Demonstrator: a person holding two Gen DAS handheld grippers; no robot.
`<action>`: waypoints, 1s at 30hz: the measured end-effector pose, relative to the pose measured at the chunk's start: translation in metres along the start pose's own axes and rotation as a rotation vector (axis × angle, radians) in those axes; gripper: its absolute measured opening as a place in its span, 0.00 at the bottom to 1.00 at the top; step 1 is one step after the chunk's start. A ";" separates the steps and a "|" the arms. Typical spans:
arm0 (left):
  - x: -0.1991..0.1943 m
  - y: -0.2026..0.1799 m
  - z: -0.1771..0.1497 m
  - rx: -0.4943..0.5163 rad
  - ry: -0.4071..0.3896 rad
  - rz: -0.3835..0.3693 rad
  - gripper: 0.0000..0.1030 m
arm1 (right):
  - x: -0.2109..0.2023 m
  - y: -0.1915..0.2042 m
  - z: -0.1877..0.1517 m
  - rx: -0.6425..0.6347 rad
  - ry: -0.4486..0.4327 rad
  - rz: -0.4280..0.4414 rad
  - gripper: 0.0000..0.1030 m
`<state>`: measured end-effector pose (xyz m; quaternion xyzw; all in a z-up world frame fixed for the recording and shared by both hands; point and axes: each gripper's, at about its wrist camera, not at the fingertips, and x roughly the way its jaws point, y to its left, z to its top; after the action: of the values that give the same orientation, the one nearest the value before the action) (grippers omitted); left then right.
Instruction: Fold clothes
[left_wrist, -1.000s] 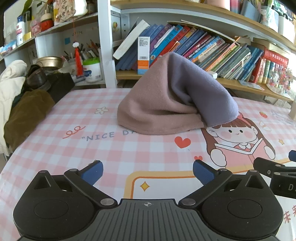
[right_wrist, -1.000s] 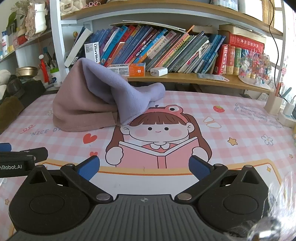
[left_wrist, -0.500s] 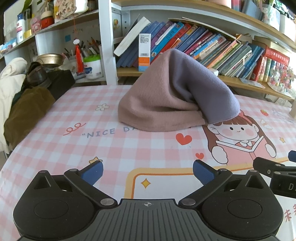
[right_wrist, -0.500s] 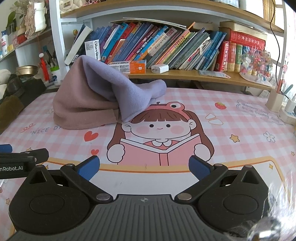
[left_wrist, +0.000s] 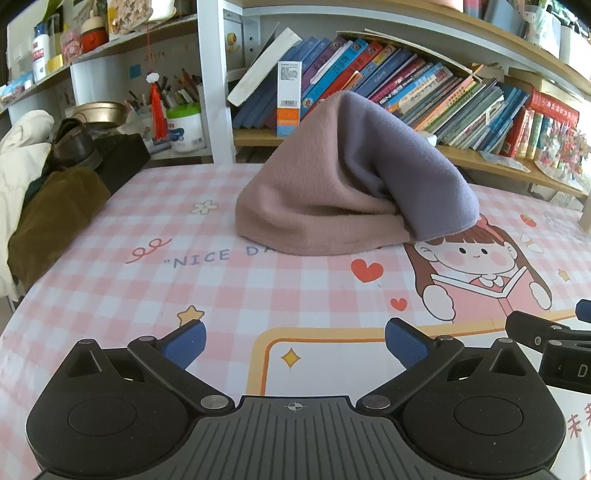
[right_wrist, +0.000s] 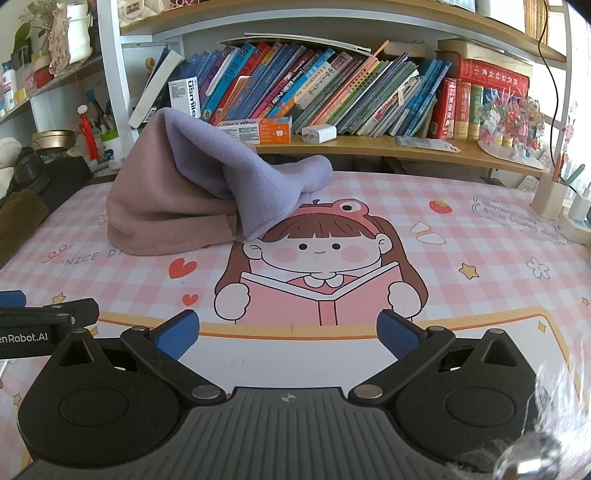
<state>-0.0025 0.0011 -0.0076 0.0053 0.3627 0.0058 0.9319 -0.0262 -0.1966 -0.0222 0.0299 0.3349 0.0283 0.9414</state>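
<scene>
Fleece garment (left_wrist: 343, 192), pink-brown on the left and lavender on the right, sits heaped in a peak on the far part of the surface (left_wrist: 229, 291), just in front of the bookshelf (right_wrist: 369, 147). Left hand-held gripper (left_wrist: 294, 341) and right hand-held gripper (right_wrist: 288, 330) hover side by side over the near edge, well apart from the garment. Both have jaws spread wide, holding nothing.

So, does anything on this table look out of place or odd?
Yes: the garment stands in a peaked heap on the tablecloth, pink outside, purple lining spilling out. Both grippers are open, clear of it.
</scene>
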 end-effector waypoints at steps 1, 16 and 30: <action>0.000 0.000 0.001 0.000 0.001 0.000 1.00 | 0.000 0.000 0.000 0.000 0.000 0.000 1.00; -0.002 0.000 0.000 -0.003 0.003 0.006 1.00 | 0.000 -0.001 -0.001 0.001 0.008 -0.002 1.00; -0.002 0.000 0.002 0.000 0.005 0.014 1.00 | 0.002 -0.002 0.000 0.009 0.017 0.009 1.00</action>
<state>-0.0030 0.0007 -0.0047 0.0076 0.3650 0.0122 0.9309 -0.0246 -0.1981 -0.0231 0.0353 0.3426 0.0314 0.9383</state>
